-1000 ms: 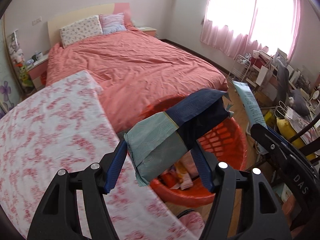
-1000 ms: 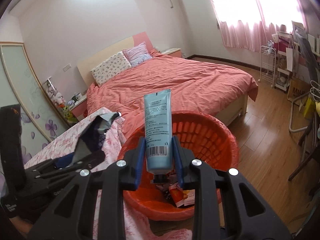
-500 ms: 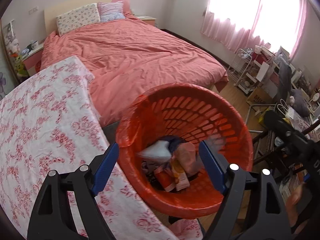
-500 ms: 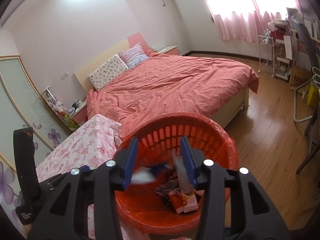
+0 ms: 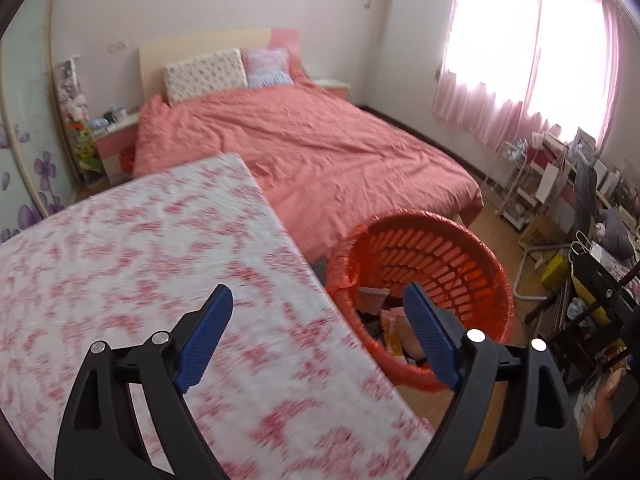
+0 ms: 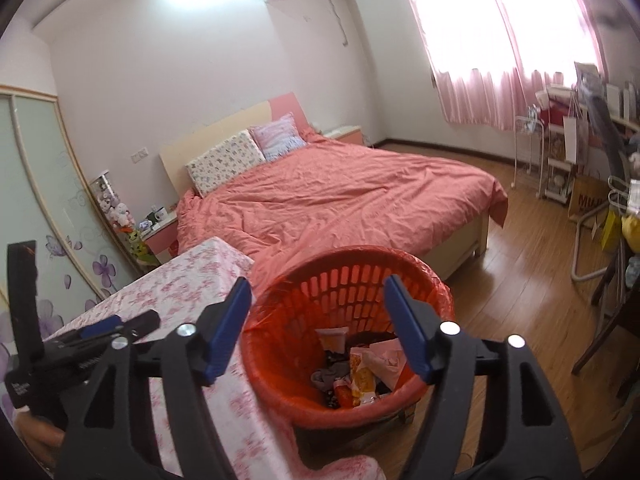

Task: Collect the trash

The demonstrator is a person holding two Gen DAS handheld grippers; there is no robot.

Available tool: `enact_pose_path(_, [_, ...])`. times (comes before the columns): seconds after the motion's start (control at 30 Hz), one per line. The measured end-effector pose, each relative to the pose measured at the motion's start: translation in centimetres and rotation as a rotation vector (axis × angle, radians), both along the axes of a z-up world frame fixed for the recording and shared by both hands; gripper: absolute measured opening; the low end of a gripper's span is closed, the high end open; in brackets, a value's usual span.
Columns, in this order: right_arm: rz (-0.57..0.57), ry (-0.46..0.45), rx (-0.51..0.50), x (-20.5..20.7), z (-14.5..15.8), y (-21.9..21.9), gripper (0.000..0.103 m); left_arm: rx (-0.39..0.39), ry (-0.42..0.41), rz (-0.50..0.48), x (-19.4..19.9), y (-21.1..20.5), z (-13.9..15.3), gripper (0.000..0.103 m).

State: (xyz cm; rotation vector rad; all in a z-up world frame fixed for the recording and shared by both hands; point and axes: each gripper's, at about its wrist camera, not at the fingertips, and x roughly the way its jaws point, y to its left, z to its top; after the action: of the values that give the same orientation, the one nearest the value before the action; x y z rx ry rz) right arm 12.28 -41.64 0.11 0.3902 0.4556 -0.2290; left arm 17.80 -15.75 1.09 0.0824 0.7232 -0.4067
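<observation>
Left gripper (image 5: 318,320): black frame with blue pads, jaws spread wide and empty; a second ago it gripped a teal-and-navy soft packet above the basket, and that packet is gone from between the pads.
Right gripper (image 6: 318,322): also spread wide with nothing between its blue pads; a second ago it pinched a light blue squeeze tube upright over the basket.
Round orange slatted plastic basket with red liner (image 6: 400,272): stands on the wood floor, just beside the table's edge and near the foot of the bed.
Trash (image 6: 356,364): a heap of wrappers, packets and dark scraps lies in the basket's bottom; the two released items are probably among it, though I cannot pick them out.
Table with white, red-flowered cloth (image 5: 120,260): the left view has swung back over it; its visible part shows no litter.
Meaning: both drops look finished, so both hands are free for any further trash.
Salmon-covered bed (image 5: 320,148): untouched backdrop.
</observation>
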Motion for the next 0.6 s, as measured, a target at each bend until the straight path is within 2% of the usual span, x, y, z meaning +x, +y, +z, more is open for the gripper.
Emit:
enact_pose_path(0.23, [0.0, -0.063, -0.108, -4.9, 2.2, 5.7, 0.098, 0.004, -0.12, 0.09, -5.9, 5.2, 1.5, 0.097])
enact_pose_path(0.4, [-0.059, -0.075, -0.236, -8.1, 3.2, 9.8, 0.099, 0.032, -0.19, 0.201, -9.3, 8.4, 1.4, 0.101])
enact_pose_path(0.5, [-0.113, -0.054, -0.33, -9.5, 3.5, 12.5, 0.099, 0.048, -0.214, 0.271, -10.9, 10.0, 1.2, 0.101])
enact_pose_path(0.6, [-0.125, -0.058, -0.38, -10.9, 3.1, 14.5, 0.099, 0.068, -0.227, 0.34, -12.4, 11.5, 0.7, 0.101])
